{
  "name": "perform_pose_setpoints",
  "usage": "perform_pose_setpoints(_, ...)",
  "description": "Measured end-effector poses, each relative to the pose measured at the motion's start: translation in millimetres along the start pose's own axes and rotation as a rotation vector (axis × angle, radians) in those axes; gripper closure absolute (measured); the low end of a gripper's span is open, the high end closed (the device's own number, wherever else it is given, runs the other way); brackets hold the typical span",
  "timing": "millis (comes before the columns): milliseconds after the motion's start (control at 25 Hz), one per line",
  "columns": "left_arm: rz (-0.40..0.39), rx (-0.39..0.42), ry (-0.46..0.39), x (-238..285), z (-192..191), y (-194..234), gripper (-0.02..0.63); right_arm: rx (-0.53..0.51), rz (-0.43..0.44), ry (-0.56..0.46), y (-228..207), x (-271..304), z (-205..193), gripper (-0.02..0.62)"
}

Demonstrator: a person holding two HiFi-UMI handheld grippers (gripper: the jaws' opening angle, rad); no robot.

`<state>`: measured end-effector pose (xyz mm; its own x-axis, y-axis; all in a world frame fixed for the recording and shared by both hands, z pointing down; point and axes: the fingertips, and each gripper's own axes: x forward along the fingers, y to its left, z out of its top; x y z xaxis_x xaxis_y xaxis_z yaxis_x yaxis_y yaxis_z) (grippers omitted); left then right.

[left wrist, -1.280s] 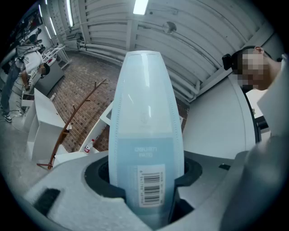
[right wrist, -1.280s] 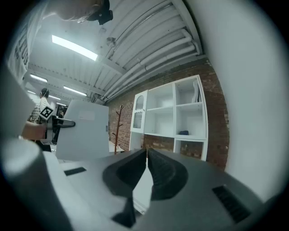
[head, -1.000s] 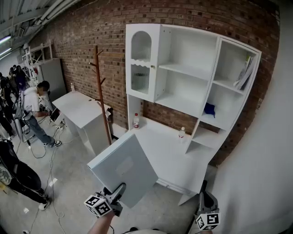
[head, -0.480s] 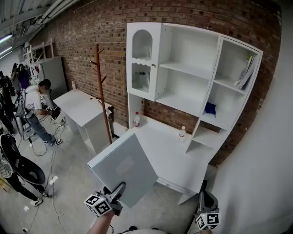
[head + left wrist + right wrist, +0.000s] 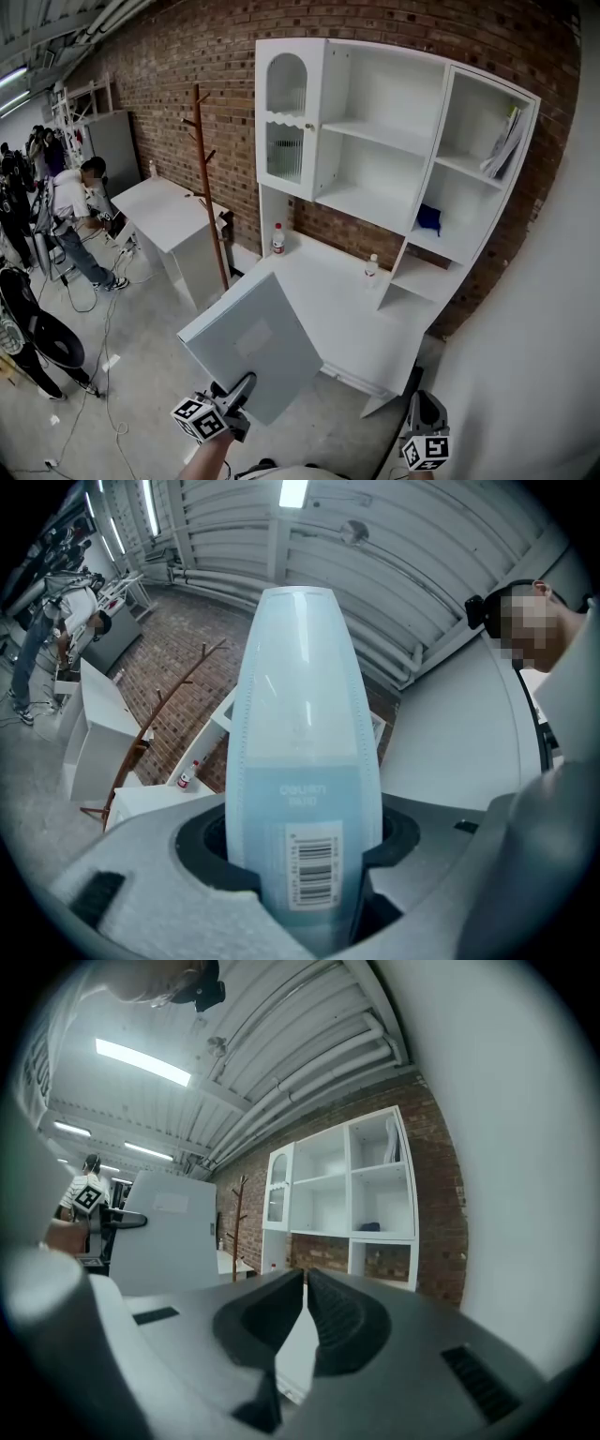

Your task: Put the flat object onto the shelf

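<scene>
The flat object (image 5: pixel 251 342), a pale blue folder-like case with a barcode label on its spine, is held up in the air edge-on and tilted, in front of the near left corner of the white tabletop (image 5: pixel 352 323) and well apart from the shelf (image 5: pixel 375 139). The left gripper (image 5: pixel 241 392) clamps its lower edge, the jaws partway apart with the case's spine pressed between them. The right gripper (image 5: pixel 422 405) hangs low at the right, its jaws closed together on nothing. On the tabletop stand a red-labelled bottle (image 5: pixel 277 240) and a smaller bottle (image 5: pixel 371 268). A blue thing (image 5: pixel 428 221) lies in one right-hand shelf compartment. A wooden coat stand (image 5: pixel 204 178) rises beside the shelf, against the brick wall (image 5: pixel 187 47).
</scene>
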<state>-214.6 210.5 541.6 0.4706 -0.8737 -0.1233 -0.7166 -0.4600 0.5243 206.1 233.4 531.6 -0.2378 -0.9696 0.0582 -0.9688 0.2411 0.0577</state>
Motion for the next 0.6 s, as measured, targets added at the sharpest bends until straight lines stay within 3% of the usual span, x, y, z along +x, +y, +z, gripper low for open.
perform_pose_setpoints(600, 0.04, -0.016, -0.016, 36, -30, -26, 0.331, -0.028, 0.069, 0.027, -48, 15, -20, 0.56)
